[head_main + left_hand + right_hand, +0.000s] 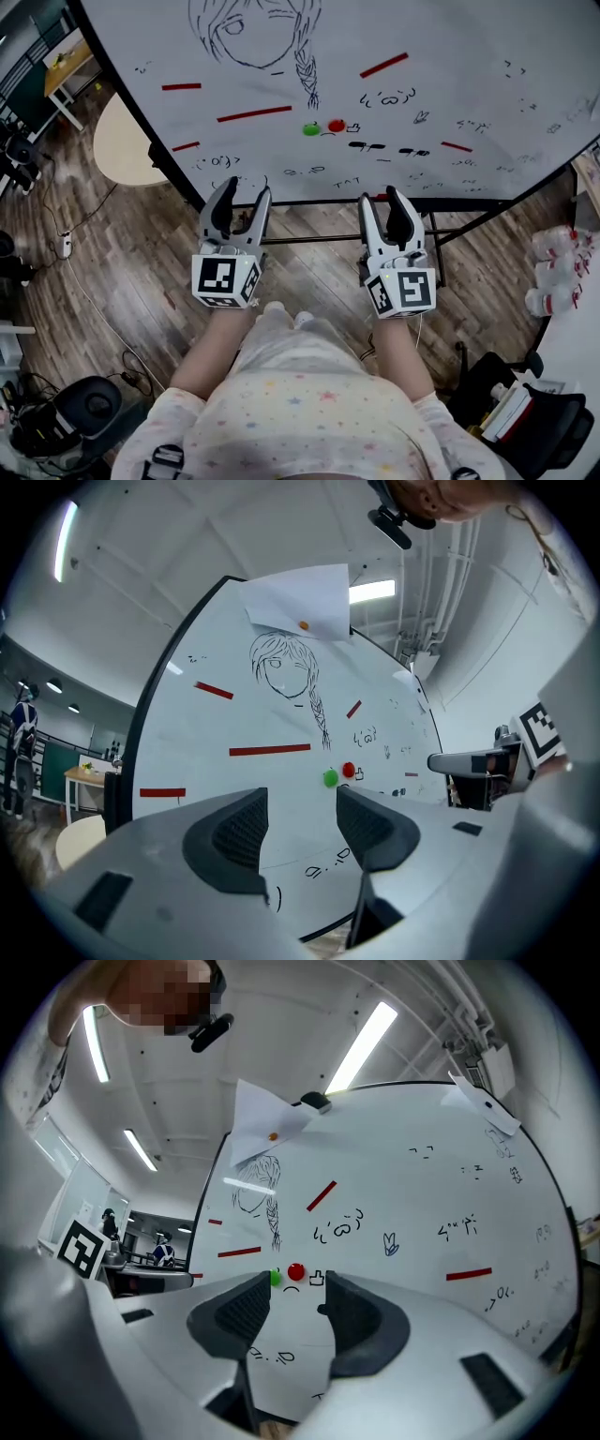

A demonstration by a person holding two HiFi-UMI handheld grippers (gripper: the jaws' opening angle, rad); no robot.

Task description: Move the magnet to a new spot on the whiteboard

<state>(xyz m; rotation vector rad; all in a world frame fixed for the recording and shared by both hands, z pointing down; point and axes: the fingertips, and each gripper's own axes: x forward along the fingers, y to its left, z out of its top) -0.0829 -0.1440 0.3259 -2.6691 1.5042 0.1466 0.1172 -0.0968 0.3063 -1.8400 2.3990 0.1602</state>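
The red magnet point(337, 126) sits on the whiteboard point(450, 56), with a green magnet point(311, 129) just to its left. Both are round, so neither has a long axis to line up with. Below the red magnet, off the board, the left gripper point(246, 192) and right gripper point(380, 199) both have their jaws apart and hold nothing. The right gripper looks nearer, and the red magnet lies ahead of its gap, slightly left.

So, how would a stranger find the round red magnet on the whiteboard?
Start at the whiteboard and find the drawn girl's braid. Below its tip sit two round magnets side by side; the red magnet is the right one, the green magnet its left neighbour.
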